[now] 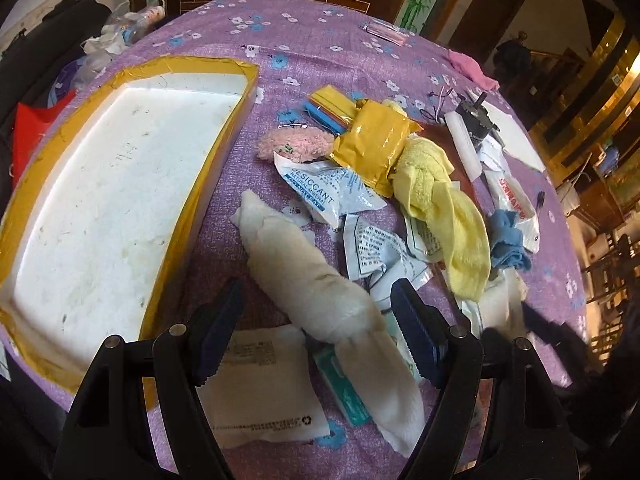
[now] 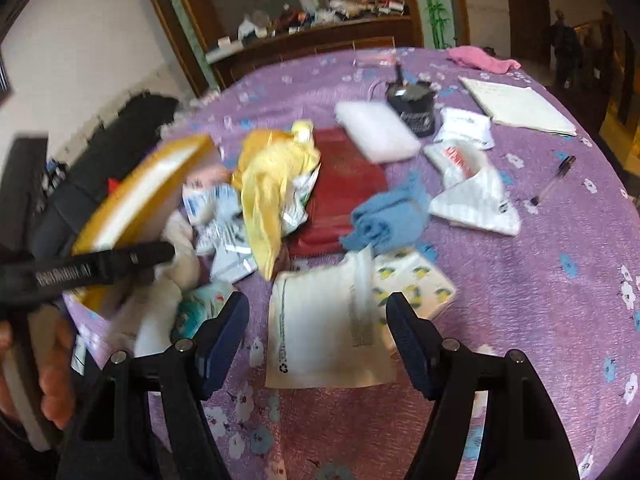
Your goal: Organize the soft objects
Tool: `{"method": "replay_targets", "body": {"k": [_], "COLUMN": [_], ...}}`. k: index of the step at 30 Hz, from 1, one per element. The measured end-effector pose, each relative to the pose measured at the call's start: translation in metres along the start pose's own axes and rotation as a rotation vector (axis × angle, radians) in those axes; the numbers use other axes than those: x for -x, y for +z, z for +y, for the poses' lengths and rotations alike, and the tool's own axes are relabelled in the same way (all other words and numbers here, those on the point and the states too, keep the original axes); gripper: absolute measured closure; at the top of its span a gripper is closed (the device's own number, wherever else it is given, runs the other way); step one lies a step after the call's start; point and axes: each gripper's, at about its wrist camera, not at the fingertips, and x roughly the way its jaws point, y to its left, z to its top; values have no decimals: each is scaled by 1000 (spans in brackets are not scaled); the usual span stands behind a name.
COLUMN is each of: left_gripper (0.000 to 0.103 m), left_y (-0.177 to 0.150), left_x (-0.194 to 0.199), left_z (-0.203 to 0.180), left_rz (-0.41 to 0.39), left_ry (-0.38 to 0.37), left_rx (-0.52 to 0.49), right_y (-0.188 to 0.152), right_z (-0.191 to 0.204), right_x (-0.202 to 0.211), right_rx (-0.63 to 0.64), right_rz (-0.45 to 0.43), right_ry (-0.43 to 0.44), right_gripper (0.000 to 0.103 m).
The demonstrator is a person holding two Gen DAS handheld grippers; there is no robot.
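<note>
A long white plush roll (image 1: 320, 296) lies on the purple cloth, and my left gripper (image 1: 320, 322) stands open with a finger on each side of it. Beyond it sit a yellow towel (image 1: 444, 208), a pink fluffy piece (image 1: 296, 142) and a blue cloth (image 1: 508, 242). The white foam tray (image 1: 100, 208) with yellow tape rim lies to the left. In the right wrist view my right gripper (image 2: 318, 322) is open above a flat white packet (image 2: 320, 328). The blue cloth (image 2: 388, 216) and yellow towel (image 2: 268, 196) lie farther off.
Desiccant sachets (image 1: 320, 192), a yellow taped parcel (image 1: 372, 144) and paper scraps clutter the middle. A red book (image 2: 344, 192), white foam pad (image 2: 376, 130), dark cup (image 2: 412, 108), pen (image 2: 554, 180) and pink cloth (image 2: 484, 58) lie beyond. A hand (image 2: 48, 380) holds the left tool.
</note>
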Motion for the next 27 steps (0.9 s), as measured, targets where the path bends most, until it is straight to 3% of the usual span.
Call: {"method": "replay_targets", "body": {"k": [5,7,8,9,11,12,15,22,27], "left_gripper": [28,35,39,49,52,55,62,63,63], "left_y": [-4,-5,-5,-6,-6,-7,-12,-22,-18], "left_x": [-13,-17,-19,-22,-21,-20,-7,44,92], "left_z": [-10,-13,-13,-14,-13,-12,-6,22,45], "left_rz": [-10,-23,-22,-11,-16,-20,-52,-146,-239], "left_ry": [74,81,83,60,38,31,-14,-192,-234], "left_rx": [-57,-84,-89,-88,-80,-78,-56,57,89], "right_y": [-7,-9,-10,-11,-13,-14,-19,-20,-11], "right_z": [17,19,20,21,20,19,16,2,14], "right_x": [-5,-7,-8,-8,-4,-1,8,42,55], "right_rx": [78,105,113,121,118,104,56,-62,-68], "right_rz": [-26,-36,-43,-51,-63,-67,-80,-173,-221], "right_ry": [-143,-203,-220,-237,-241,-236,-178,-49,39], "right_gripper": [32,34,40,45,55,61,64,65,65]}}
